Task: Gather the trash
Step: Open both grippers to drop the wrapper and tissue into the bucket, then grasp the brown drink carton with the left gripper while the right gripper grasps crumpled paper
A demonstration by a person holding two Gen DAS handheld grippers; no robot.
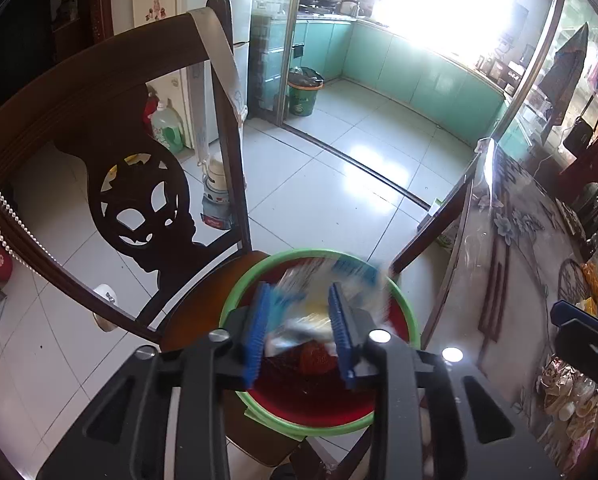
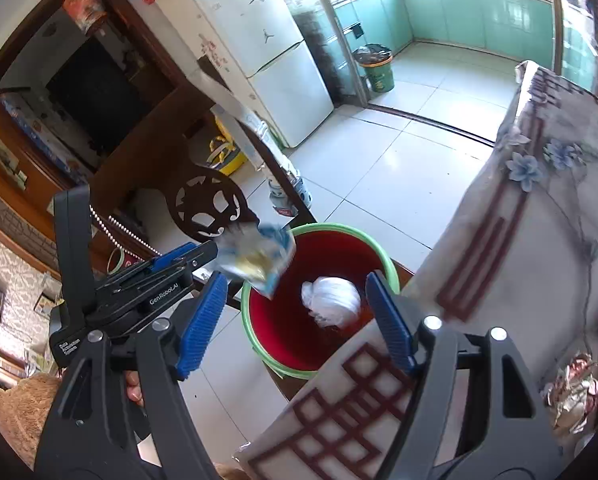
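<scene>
A: What is under the left gripper (image 1: 301, 334)?
B: A red bin with a green rim (image 1: 235, 292), standing on the seat of a dark wooden chair (image 1: 139, 200). The gripper points down into it, its blue jaws parted, and nothing is pressed between them.

A: And the snack wrapper?
B: A blue, white and yellow wrapper (image 2: 259, 258), blurred, is in the air just over the left rim of the bin (image 2: 247, 320) in the right wrist view, right at the left gripper's tips (image 2: 187, 254). From the left wrist view it smears across the gap between the pads, over the bin's mouth; I see no pad touching it.

A: The right gripper (image 2: 297, 320)?
B: Its jaws stand wide apart with nothing in them, over the same bin. Between them, lower down, a crumpled white plastic bag (image 2: 331, 300) lies inside the bin.

A: Anything beside the bin?
B: A table with a flowered cloth (image 2: 539, 200) is just to its right, and a crumpled foil wrapper (image 2: 575, 396) lies on it at the right edge
</scene>
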